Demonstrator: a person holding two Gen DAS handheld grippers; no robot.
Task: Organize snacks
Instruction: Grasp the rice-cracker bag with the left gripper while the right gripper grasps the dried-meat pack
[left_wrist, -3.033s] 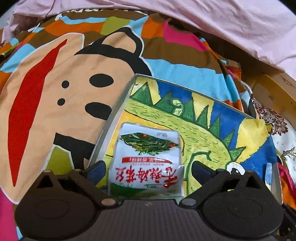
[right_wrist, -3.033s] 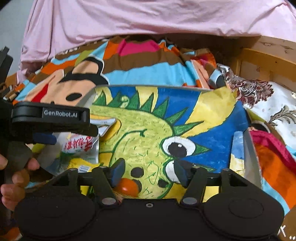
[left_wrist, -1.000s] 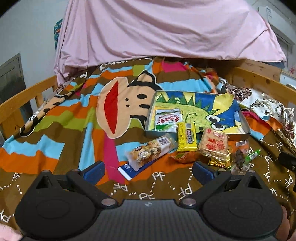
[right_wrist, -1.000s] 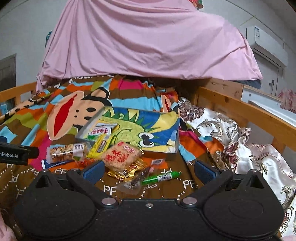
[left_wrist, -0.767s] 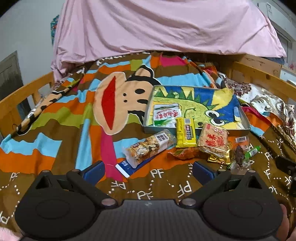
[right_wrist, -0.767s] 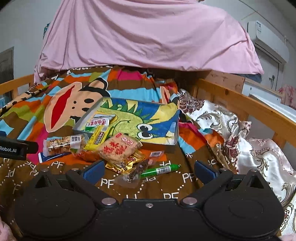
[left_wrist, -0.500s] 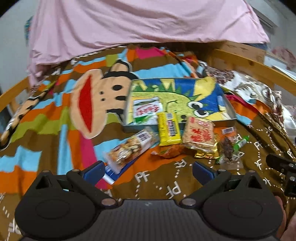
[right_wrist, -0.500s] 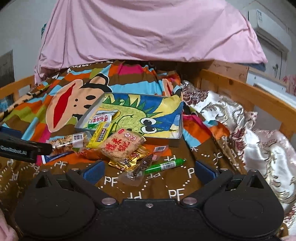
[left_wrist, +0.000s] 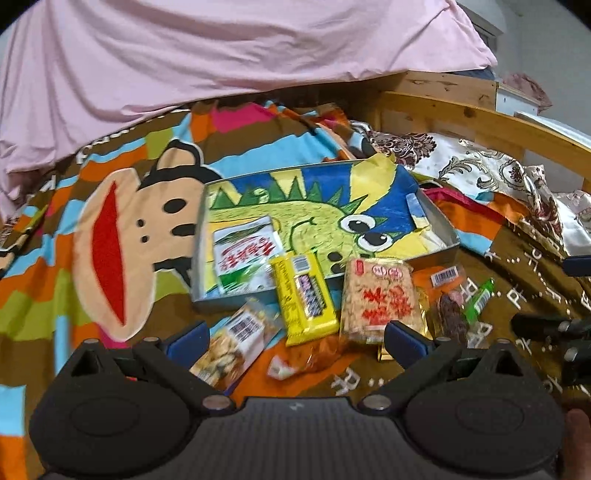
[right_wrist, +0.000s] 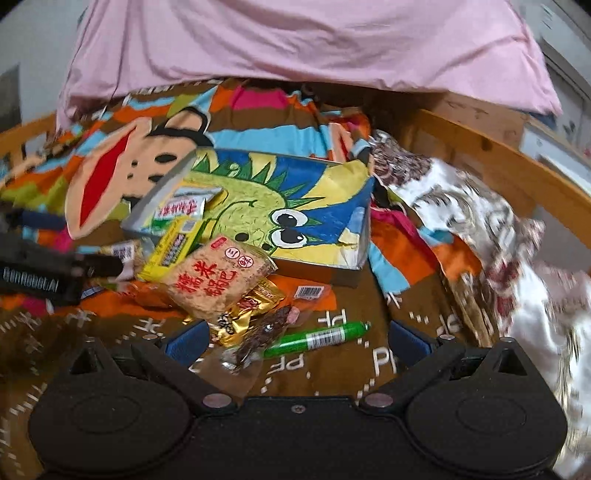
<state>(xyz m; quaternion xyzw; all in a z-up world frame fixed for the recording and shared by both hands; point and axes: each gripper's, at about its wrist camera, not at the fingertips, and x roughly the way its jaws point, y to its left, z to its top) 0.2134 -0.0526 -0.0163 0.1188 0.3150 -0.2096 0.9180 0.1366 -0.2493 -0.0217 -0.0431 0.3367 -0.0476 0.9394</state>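
Yellow bar (left_wrist: 303, 297) lies ahead between the spread left claw (left_wrist: 295, 338).

Right gripper (right_wrist: 295, 341): fingers spread wide, nothing between them, above the bedspread.
Left gripper (right_wrist: 55, 271): entered at the left edge, blurred; jaw state could not be told.
Tray (right_wrist: 354, 258): shallow metal box lined with a dinosaur drawing, resting on the bedspread (right_wrist: 369, 369).
White packet (right_wrist: 183, 206): lay inside the tray at its left end.
Yellow packet (right_wrist: 170, 253): leaned over the tray's front rim.
Rice cracker pack (right_wrist: 218, 278): lay in front of the tray, overlapping the yellow packet.
Gold packet (right_wrist: 251, 306): partly under the rice cracker pack.
Dark snack sachet (right_wrist: 258, 336): just beside the gold packet.
Green marker (right_wrist: 317, 338): lay near the right finger, touching the sachet.
Pink sheet (right_wrist: 295, 44): draped across the background.
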